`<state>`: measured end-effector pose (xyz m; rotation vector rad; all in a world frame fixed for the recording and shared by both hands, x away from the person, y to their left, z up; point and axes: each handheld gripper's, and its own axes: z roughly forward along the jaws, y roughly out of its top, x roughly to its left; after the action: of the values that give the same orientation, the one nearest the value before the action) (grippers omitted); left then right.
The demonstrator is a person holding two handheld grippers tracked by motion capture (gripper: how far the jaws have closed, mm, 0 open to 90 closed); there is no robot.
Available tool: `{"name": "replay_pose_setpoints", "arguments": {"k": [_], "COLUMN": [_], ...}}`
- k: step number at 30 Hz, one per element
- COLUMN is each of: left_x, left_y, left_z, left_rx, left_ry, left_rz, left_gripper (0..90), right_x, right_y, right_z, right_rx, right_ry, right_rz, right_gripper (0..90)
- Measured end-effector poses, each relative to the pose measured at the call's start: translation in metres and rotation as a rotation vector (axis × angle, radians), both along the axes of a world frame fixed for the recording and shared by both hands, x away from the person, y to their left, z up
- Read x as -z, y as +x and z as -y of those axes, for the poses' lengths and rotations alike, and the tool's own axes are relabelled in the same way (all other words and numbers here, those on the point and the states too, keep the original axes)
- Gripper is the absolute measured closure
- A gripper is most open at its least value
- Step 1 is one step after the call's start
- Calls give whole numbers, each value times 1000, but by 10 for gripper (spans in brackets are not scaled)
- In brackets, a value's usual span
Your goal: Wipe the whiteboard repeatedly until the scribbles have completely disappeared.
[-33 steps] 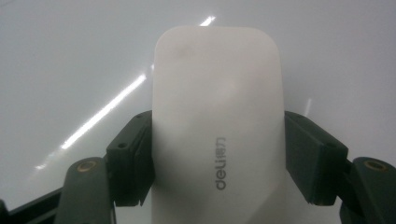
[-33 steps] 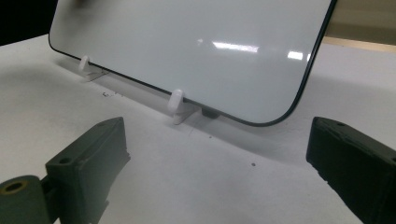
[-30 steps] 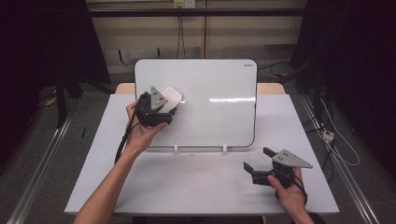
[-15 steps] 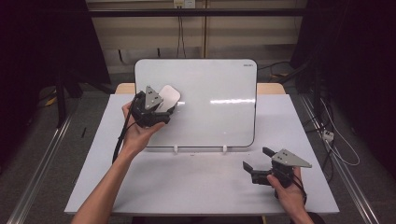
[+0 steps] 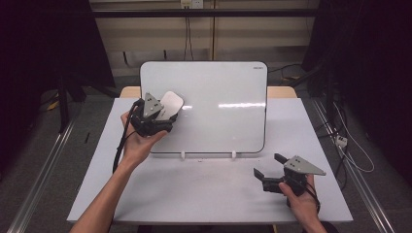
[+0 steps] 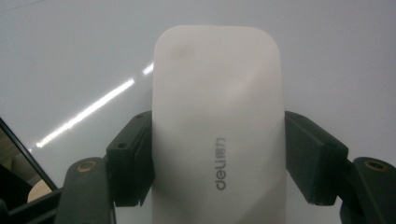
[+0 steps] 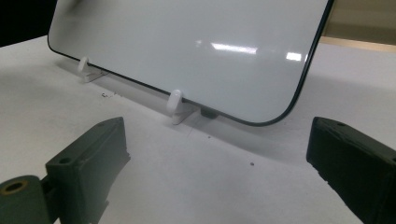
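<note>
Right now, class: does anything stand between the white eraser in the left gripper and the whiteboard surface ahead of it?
Nothing visible does. The left gripper is shut on the eraser, its jaws pressing both long sides, and beyond the eraser lies bare whiteboard. The right gripper rests open low on the table, well clear.

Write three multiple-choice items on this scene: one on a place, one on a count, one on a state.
1. Where is the white eraser?
A. lying on the table
B. against the whiteboard
C. on the floor

2. How many white feet prop the whiteboard's lower edge?
A. one
B. two
C. four

3. How are the right gripper jaws?
A. open, nothing between them
B. shut on the eraser
C. shut on a pen

Answers: B, the left gripper holds it to the board; B, two feet show; A, the jaws stand apart over the table.
</note>
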<state>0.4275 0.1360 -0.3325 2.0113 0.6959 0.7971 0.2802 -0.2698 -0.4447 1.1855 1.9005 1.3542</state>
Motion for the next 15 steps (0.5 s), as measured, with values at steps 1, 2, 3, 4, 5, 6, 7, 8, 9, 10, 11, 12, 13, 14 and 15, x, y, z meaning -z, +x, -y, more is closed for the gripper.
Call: {"name": "replay_pose_setpoints", "arguments": {"k": [1, 2, 3, 4, 5, 6, 7, 8, 9, 10, 11, 12, 13, 14, 15], "left_x": [0, 1, 2, 3, 3, 4, 5, 5, 6, 6, 7, 7, 7, 7, 7], "left_y": [-1, -2, -3, -4, -5, -5, -6, -6, -7, -7, -9, -10, -11, -12, -13], "left_z": [-1, -2, -4, -5, -6, -7, -8, -9, -9, -10, -11, -12, -13, -13, -14], "left_rx": [-7, -5, -8, -10, -9, -13, -14, -11, -13, -11, -14, -11, -10, -10, -12], "left_ry": [6, 8, 2, -2, 3, -1, -1, -7, -9, -12, -15, -9, -12, -7, -8], "left_rz": [-2, 0, -3, -8, -12, -15, -24, -27, -28, -34, -34, -38, -44, -44, -44], "left_gripper": [312, 312, 312, 312, 312, 312, 313, 312, 312, 312, 312, 312, 312, 312, 312], "right_x": [0, 0, 0, 0, 0, 0, 0, 0, 0, 0, 0, 0, 0, 0, 0], "right_y": [0, -1, -1, -1, -2, -2, -2, -2, -2, -2, -3, -3, -3, -3, -3], "right_z": [0, 0, 1, 1, 1, 1, 1, 1, 1, 1, 1, 1, 1, 1, 1], "right_rx": [1, 0, 0, 3, 3, 4, 2, 4, 3, 2, 3, 3, 3, 5, 5], "right_ry": [0, -1, 2, 3, 3, 3, 1, 3, 1, 0, 0, 1, -1, 3, 4], "right_rz": [-1, 1, 1, -1, -2, -1, 0, 0, 1, 2, 2, 2, 2, 1, 1], "right_gripper": [51, 51, 51, 51, 51, 51, 51, 51, 51, 51, 51, 51, 51, 51, 51]}}
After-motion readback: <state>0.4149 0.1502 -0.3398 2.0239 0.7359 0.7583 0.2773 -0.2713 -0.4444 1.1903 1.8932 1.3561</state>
